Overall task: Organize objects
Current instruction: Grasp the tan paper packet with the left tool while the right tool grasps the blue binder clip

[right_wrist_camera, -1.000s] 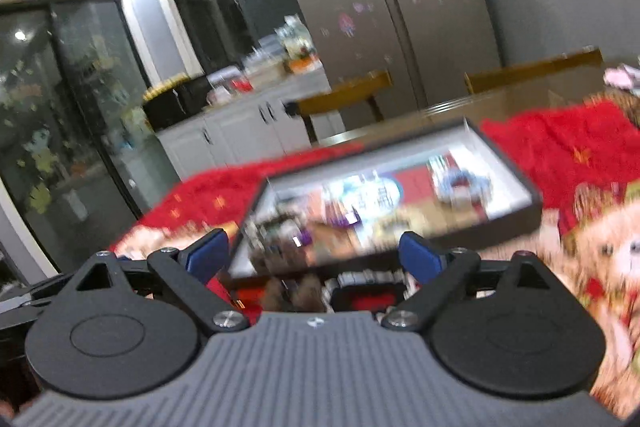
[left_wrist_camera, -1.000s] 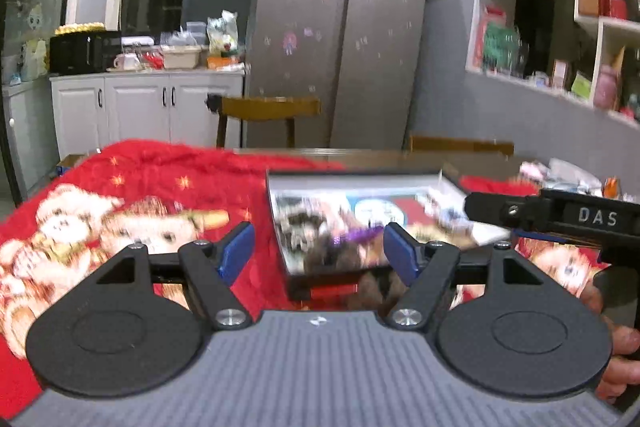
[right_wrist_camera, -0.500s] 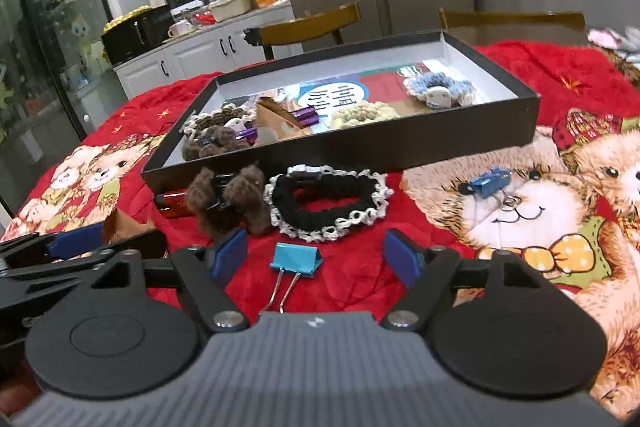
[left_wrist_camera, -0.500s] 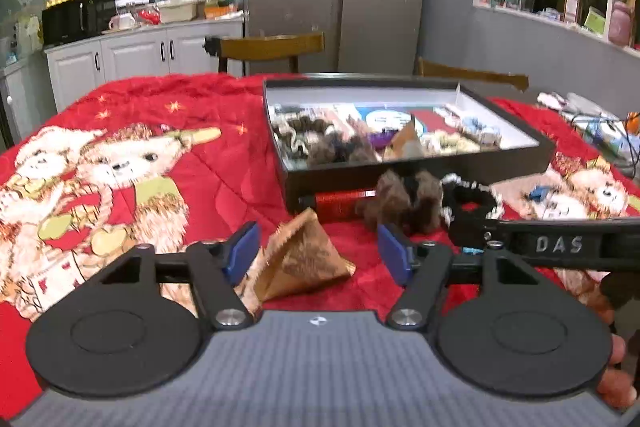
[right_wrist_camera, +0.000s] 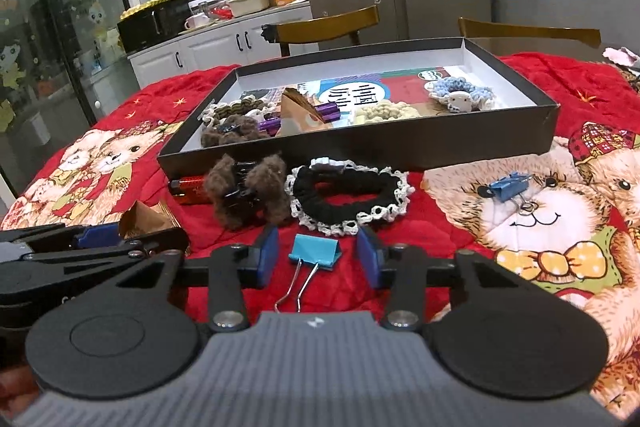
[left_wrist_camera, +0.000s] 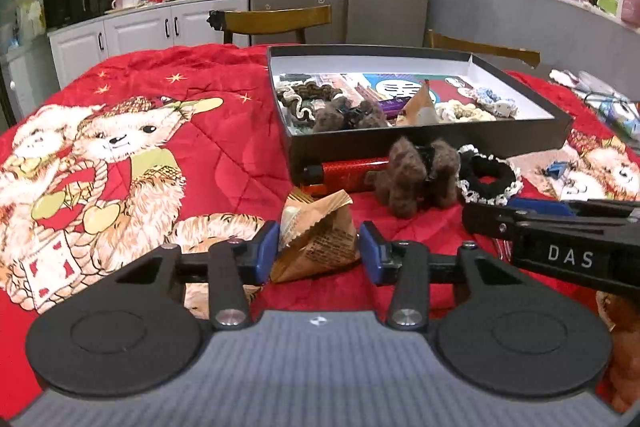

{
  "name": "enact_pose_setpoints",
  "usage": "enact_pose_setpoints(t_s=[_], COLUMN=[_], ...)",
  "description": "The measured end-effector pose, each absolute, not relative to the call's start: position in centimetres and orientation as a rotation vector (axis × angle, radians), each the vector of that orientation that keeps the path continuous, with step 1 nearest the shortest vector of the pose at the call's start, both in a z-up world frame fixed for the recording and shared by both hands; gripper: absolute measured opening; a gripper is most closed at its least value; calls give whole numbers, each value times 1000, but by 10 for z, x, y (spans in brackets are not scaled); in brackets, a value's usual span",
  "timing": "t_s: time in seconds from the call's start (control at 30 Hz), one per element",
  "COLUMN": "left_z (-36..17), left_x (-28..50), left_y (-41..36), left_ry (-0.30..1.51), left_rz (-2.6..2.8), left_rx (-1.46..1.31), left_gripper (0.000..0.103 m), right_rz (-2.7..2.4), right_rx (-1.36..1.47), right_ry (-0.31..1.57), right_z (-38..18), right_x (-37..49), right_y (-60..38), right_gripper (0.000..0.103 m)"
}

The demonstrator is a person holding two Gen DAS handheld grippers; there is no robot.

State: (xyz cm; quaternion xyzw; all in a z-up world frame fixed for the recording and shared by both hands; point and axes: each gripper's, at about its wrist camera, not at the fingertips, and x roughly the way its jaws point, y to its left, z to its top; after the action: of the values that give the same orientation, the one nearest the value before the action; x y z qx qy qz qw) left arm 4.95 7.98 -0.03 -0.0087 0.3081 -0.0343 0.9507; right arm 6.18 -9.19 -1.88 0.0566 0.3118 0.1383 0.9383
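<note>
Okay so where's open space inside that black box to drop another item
The shallow black cardboard box is free along its far wall and middle. Its near left corner is crowded with the brown fuzzy hair clip and the brown triangular packet.

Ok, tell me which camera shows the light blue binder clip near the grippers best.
The right wrist view: the binder clip lies in full sight between the open right gripper's fingers, wire handles toward the camera. In the left wrist view, the right gripper's body sits where the clip should be, so I cannot make it out.

My left wrist camera looks low across the red blanket toward the black box; my right camera faces likewise, seemingly just rightward; both share it.
</note>
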Motion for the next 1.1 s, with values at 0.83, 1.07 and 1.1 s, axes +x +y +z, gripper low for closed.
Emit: enact_pose_setpoints(t_s=[0.83, 1.07, 1.1], left_z=[-1, -1, -1], left_x=[45, 43, 43], left_y=[81, 81, 81], left_ry=[602, 597, 598], left_rz=[-15, -12, -12], left_rx=[-17, -15, -15], left_gripper=[47, 47, 47], right_rz=[339, 349, 354], right_rx=[149, 163, 164], right_ry=[644, 645, 643], right_z=[-18, -18, -18], right_x=[62, 62, 61], right_y=[-97, -98, -98], right_gripper=[32, 32, 32])
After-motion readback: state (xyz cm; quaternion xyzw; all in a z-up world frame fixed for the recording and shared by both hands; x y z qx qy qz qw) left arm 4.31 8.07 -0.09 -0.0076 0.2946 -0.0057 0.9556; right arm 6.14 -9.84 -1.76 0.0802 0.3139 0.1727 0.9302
